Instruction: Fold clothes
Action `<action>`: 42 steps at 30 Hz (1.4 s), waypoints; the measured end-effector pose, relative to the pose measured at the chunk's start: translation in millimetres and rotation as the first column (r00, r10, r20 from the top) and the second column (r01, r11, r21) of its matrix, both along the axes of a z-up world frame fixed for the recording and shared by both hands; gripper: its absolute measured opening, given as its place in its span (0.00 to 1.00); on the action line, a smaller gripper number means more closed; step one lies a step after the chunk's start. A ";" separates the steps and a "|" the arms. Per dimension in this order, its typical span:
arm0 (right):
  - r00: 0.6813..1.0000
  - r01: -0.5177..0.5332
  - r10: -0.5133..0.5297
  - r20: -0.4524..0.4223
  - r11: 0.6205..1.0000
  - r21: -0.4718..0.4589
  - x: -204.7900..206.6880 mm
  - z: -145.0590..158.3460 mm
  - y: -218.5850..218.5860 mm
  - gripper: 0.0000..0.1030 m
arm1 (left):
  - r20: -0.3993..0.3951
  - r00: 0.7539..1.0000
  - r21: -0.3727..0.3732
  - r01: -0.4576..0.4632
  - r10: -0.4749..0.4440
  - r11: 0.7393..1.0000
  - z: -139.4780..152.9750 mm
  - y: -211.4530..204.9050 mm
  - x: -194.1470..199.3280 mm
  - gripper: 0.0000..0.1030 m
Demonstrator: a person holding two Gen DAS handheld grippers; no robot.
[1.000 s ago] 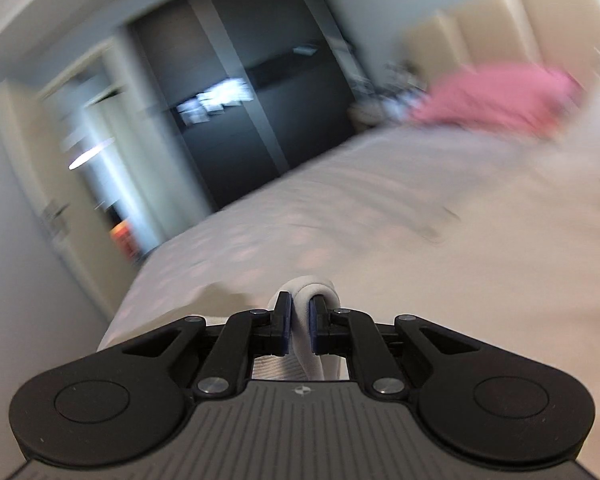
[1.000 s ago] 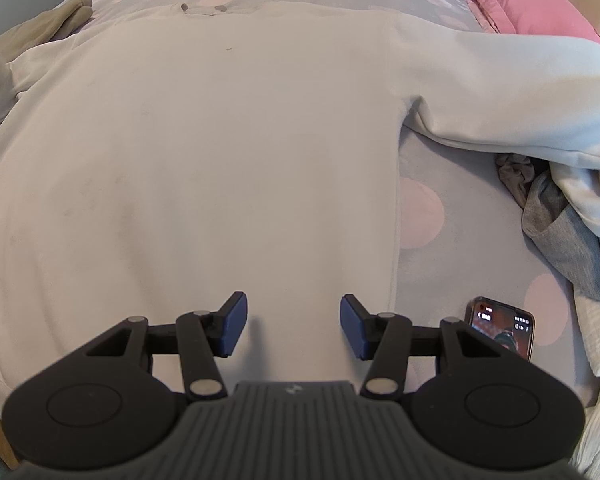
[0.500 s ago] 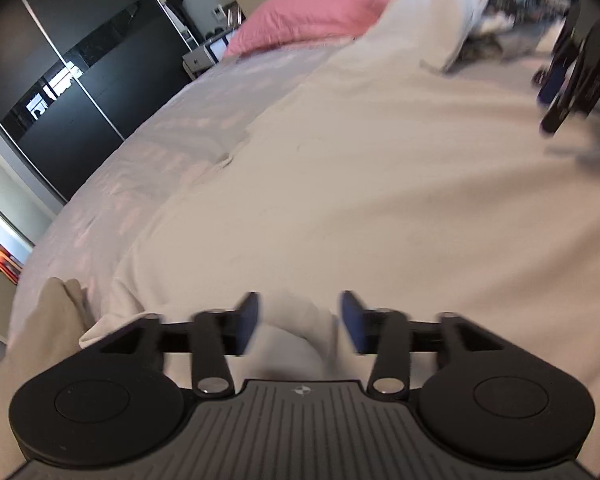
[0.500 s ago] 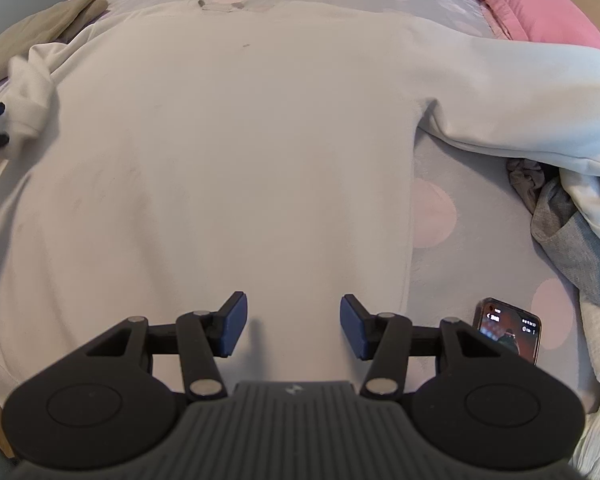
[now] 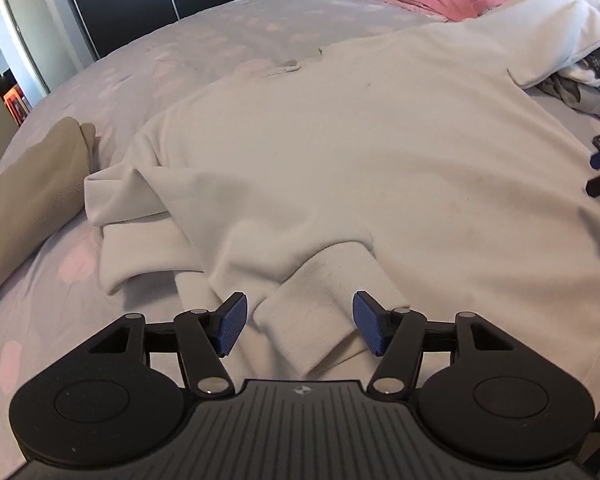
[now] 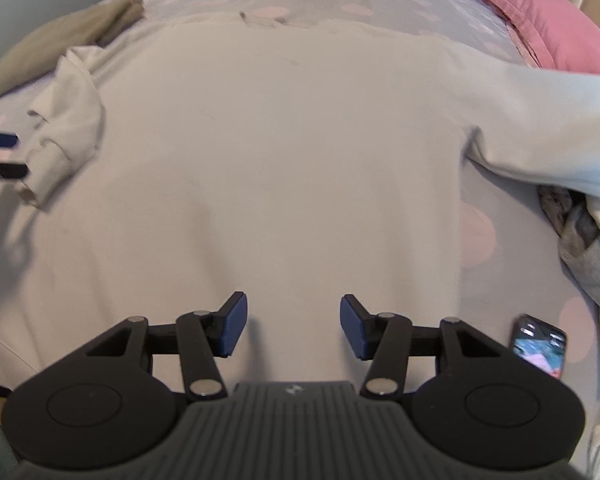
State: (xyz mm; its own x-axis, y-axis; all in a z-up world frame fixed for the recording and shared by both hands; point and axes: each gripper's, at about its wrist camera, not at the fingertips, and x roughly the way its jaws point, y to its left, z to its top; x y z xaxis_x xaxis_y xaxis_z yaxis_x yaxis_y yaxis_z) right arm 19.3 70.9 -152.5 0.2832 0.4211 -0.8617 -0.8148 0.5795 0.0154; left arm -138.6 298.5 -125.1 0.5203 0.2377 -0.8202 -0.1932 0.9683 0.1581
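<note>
The left tool point(image 5: 298, 328) has just let go of the sleeve cuff point(image 5: 324, 304) it was clamped on a second ago. Its jaws are opening, and the ribbed cuff lies loose between the blue pads, which no longer press on it. The sleeve is now folded inward, resting across the body of the white sweatshirt point(image 5: 360, 140) on the bed's left side. That reads as the first sleeve fold finished.

The right tool point(image 6: 290, 326) hovers with its jaws about half apart over the sweatshirt's lower hem, holding nothing. The other sleeve point(image 6: 540, 120) is still stretched out toward the pink pillow point(image 6: 548, 20) at the head of the bed, so it is probably the next part to fold.

The sweatshirt is thick, soft, matte knit, spread flat and nearly smooth over the middle of the bed point(image 5: 204, 48), with a ribbed cuff of coarser weave. The bedcover is pale grey with faded pink dots. A beige garment point(image 5: 32, 192) lies near the bed's left edge, a rumpled pile of clothes point(image 6: 584, 240) by the right edge, and a glossy phone point(image 6: 538, 350) near the right tool.
</note>
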 end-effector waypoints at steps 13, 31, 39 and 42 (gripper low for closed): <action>0.929 -0.369 0.369 0.023 0.920 0.133 -87.0 22.1 139.5 0.44 | -0.019 0.991 0.004 -0.135 0.136 0.991 24.1 48.1 -12.4 0.46; 0.862 -0.506 0.507 0.023 0.862 -0.020 -142.3 -30.0 254.5 0.47 | -0.054 0.954 0.016 -0.295 0.295 0.955 28.4 88.0 -17.4 0.46; 0.886 -0.461 0.458 0.071 0.886 0.039 -117.6 16.9 235.8 0.09 | -0.053 0.933 0.015 -0.356 0.356 0.934 31.1 102.0 -24.2 0.46; 0.899 -0.433 0.421 0.124 0.897 0.095 -91.1 64.5 227.3 0.09 | -0.059 0.932 0.016 -0.357 0.357 0.934 29.7 102.4 -23.7 0.46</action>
